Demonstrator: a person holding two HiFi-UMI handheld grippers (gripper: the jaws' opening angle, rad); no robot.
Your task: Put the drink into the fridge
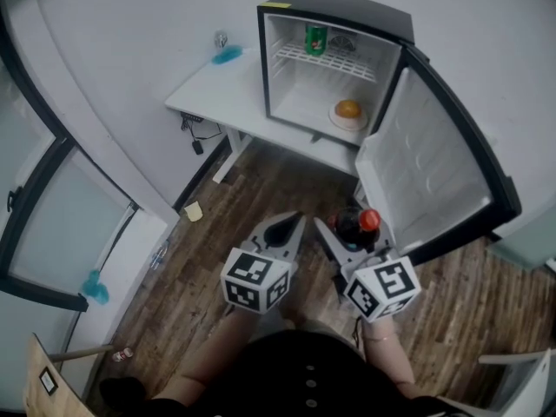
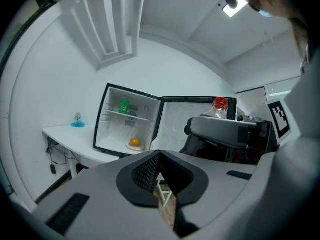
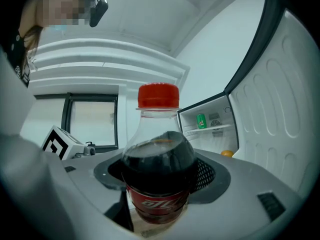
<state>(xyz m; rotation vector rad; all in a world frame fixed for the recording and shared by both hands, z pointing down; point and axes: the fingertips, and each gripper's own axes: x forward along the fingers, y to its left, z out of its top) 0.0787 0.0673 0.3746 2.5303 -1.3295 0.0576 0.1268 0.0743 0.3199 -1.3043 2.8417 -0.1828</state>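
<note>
Before the open fridge point(image 1: 339, 3), cola bottle point(image 3: 157, 169) in grasp

Between the jaws of the right gripper point(image 1: 346, 237) stands the bottle, clamped at its body, red cap up, near the fridge's open door point(image 1: 426, 163); left gripper point(image 1: 294, 224) has its jaws pressed together, empty.

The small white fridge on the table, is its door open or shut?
Open: the fridge door stands wide, showing a green can on the wire shelf and an orange fruit.
</note>
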